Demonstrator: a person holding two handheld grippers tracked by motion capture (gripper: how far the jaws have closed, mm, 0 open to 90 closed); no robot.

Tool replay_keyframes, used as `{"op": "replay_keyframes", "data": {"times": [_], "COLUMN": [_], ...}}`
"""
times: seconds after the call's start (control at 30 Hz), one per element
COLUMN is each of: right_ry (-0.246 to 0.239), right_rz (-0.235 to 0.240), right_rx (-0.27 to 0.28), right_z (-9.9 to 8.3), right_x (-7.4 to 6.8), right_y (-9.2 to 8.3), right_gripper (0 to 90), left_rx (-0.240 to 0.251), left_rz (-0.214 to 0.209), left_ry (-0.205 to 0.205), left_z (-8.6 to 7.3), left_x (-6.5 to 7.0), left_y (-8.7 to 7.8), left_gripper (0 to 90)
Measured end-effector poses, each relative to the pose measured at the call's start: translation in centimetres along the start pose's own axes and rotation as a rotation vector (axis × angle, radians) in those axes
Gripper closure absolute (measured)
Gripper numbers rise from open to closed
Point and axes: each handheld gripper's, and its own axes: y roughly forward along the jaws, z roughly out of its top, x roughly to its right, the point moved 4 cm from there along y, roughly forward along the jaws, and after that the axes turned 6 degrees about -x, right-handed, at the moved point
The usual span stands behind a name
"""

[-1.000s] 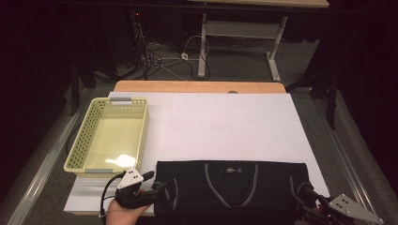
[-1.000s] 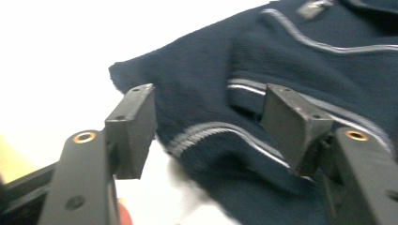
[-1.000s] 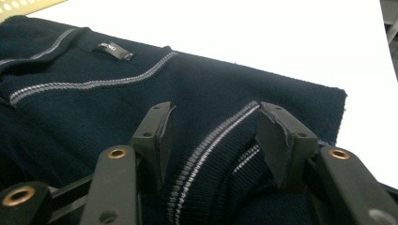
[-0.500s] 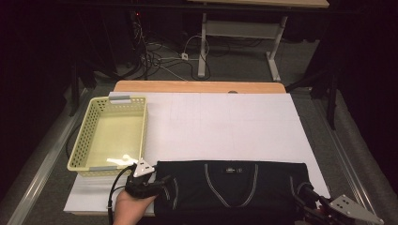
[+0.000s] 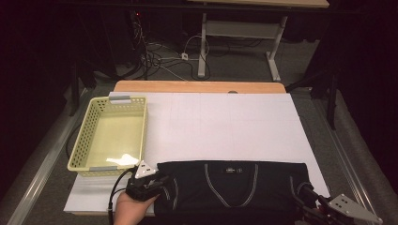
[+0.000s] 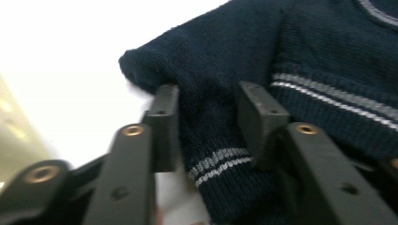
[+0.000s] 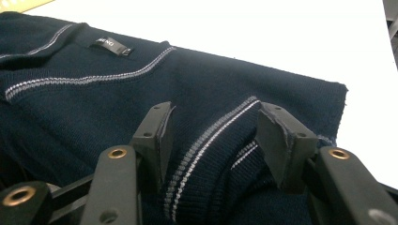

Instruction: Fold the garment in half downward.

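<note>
A dark navy sweater (image 5: 230, 187) with thin grey stripes lies folded flat along the near edge of the white table cover (image 5: 225, 122). My left gripper (image 5: 164, 183) is at the sweater's left end. Its jaws have just been closing, and the striped sleeve cuff (image 6: 211, 154) fills the gap between the pads of the left gripper (image 6: 206, 108). At the sweater's right end sits my right gripper (image 5: 305, 197). In the right gripper view the right gripper (image 7: 213, 136) is shut on a raised fold of striped knit (image 7: 206, 154).
A pale yellow slotted basket (image 5: 82, 140) stands on the table's left side, just beyond my left gripper. A wooden table edge (image 5: 197, 86) shows past the white cover. Cables and table legs (image 5: 202, 51) lie on the floor behind.
My left gripper has shifted a little to the right, onto the sweater's left end, and its jaws have drawn in around the sleeve. The right gripper has stayed put.
</note>
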Motion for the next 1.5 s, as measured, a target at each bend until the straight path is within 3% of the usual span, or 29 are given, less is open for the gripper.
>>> {"op": "replay_keyframes", "data": {"times": [0.1,0.2,0.47,0.63,0.8,0.97,1.07,1.17,1.37,1.43,1.5], "right_ry": [0.004,0.009,0.013,0.014,0.027,0.045,0.053,0.075,0.119,0.118,0.102], "right_rz": [-0.003,-0.006,-0.010,-0.015,-0.023,-0.058,-0.089,-0.113,-0.120,-0.127,-0.123], "right_rx": [0.006,0.002,-0.005,0.004,0.004,-0.033,-0.082,-0.109,-0.182,-0.206,-0.210], "right_z": [0.2,0.1,0.1,0.4,1.0,2.1,2.3,2.3,2.1,2.2,2.5], "right_x": [0.1,0.2,0.3,0.4,1.1,3.0,4.4,5.6,7.7,7.9,7.9], "right_y": [-0.1,0.0,0.2,0.1,0.5,2.1,3.5,4.5,5.8,6.2,6.4], "right_gripper": [48.1,48.1,48.2,48.2,48.4,47.6,45.2,42.4,31.8,30.2,28.8], "left_rx": [-0.002,0.010,0.073,0.080,0.079,0.073,0.060,0.057,0.017,0.007,0.004], "left_rz": [-0.011,-0.007,-0.011,0.011,0.022,0.041,0.043,0.038,0.020,0.013,0.012], "left_ry": [0.029,0.045,0.074,0.085,0.046,0.036,0.057,0.052,0.035,0.017,0.008], "left_z": [0.1,0.2,1.6,3.2,4.9,5.9,5.6,4.7,1.6,0.7,0.4], "left_x": [0.3,0.4,1.2,1.6,1.2,0.9,1.0,0.9,0.5,0.2,-0.1], "left_y": [0.1,0.0,-0.7,0.5,2.0,2.3,1.8,1.0,-0.2,-0.4,-0.6], "left_gripper": [73.7,76.6,78.0,78.2,79.1,79.7,79.5,79.1,77.2,74.0,64.9]}}
